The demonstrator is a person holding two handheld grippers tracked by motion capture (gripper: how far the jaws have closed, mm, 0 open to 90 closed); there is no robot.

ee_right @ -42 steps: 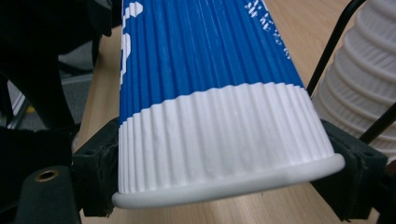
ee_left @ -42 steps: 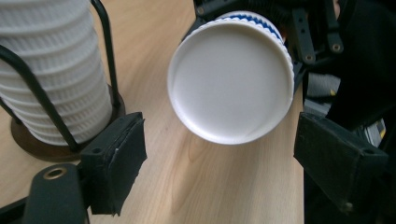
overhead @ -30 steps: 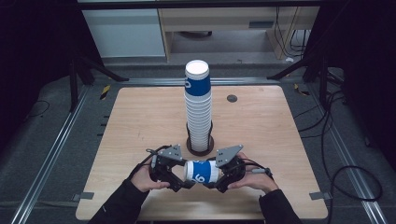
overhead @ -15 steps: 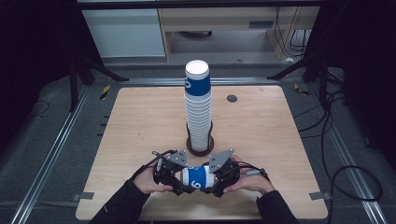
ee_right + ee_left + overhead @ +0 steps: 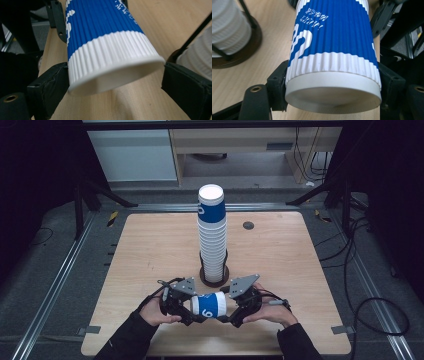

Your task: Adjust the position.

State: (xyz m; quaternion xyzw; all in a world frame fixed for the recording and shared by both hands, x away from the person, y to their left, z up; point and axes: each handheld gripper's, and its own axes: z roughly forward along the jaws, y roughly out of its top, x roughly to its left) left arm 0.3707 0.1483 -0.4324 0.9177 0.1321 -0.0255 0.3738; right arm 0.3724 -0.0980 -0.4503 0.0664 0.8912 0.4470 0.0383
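A blue-and-white paper cup [image 5: 209, 304] is held level above the worktop [image 5: 150, 250], pinched at its base by the left tongs [image 5: 186, 306]; the right tongs [image 5: 231, 312], just spread, flank its rim.

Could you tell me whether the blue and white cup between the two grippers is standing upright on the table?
No, the cup lies on its side above the table, its ends at the left gripper and right gripper.

Ribbed matt paper cup [image 5: 332, 50] on a smooth pale wooden table [image 5: 150, 250]
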